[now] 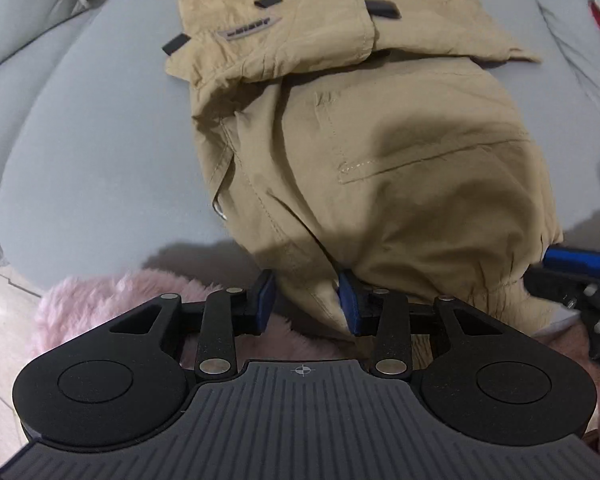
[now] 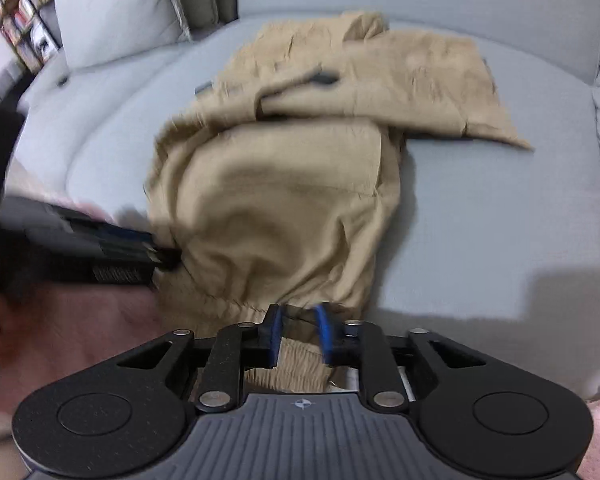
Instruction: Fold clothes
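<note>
1. We find one label only: a small grey tab (image 1: 247, 29) sewn on the tan trousers (image 1: 380, 168), between two black belt loops near their far end.
2. It carries dark lettering, too blurred for us to read.
3. We can read no other text or numbers.

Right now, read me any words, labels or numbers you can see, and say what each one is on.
Grey patch on the tan trousers: dark lettering, too blurred and foreshortened to read.
Items on the shelves at the back in the right wrist view: too small and blurred to read.
Nothing else carries text.
</note>
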A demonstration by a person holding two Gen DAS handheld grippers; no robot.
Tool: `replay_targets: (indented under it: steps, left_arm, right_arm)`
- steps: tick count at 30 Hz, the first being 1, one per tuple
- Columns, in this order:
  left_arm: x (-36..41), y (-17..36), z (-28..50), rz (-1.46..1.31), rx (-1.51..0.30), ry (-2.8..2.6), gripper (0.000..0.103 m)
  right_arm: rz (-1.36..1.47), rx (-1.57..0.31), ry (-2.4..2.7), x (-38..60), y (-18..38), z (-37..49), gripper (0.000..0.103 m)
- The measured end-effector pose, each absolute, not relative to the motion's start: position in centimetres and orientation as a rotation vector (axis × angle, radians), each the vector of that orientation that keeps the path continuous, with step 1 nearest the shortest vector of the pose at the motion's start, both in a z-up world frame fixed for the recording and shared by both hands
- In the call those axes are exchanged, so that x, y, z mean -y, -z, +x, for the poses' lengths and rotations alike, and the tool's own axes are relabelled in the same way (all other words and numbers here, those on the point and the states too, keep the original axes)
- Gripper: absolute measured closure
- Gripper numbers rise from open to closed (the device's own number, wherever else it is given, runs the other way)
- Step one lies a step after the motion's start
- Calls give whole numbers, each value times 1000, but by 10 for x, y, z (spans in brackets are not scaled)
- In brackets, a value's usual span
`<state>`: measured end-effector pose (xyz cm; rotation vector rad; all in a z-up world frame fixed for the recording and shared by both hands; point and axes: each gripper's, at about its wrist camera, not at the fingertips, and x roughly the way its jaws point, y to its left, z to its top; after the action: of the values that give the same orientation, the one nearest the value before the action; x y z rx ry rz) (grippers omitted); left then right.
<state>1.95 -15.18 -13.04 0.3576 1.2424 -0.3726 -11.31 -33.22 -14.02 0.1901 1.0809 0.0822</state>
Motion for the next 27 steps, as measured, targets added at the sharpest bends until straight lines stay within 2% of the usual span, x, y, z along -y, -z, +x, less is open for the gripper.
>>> replay_targets:
  steps: [4,9,12,14,16,22,27]
  left_arm:
    - [145,116,4,352,-1168,404,60]
    - [128,80,-9,177,-1010,477,58]
    - [131,63,3,143,-949,492,58]
    - [136,60,17,179,-936,494,58]
    - [136,64,28,198,-937,492,58]
    - [133,99,53,152,-1103,479,60]
    - [130,107,60,109,-1162,449,59]
  right_arm:
    - [173,-1078,-60,329,123,-122,86]
    - [319,-997,-38,349,108,-137,86]
    - [416,-950,-6,362,102,-131,73]
    - [479,-936,17,372,101,-124,72]
    - [571,-931,50,388,105,-114,68]
    - [765,-926,136,421,121,-86,64]
    - [902,-893,181,436,135,-67,63]
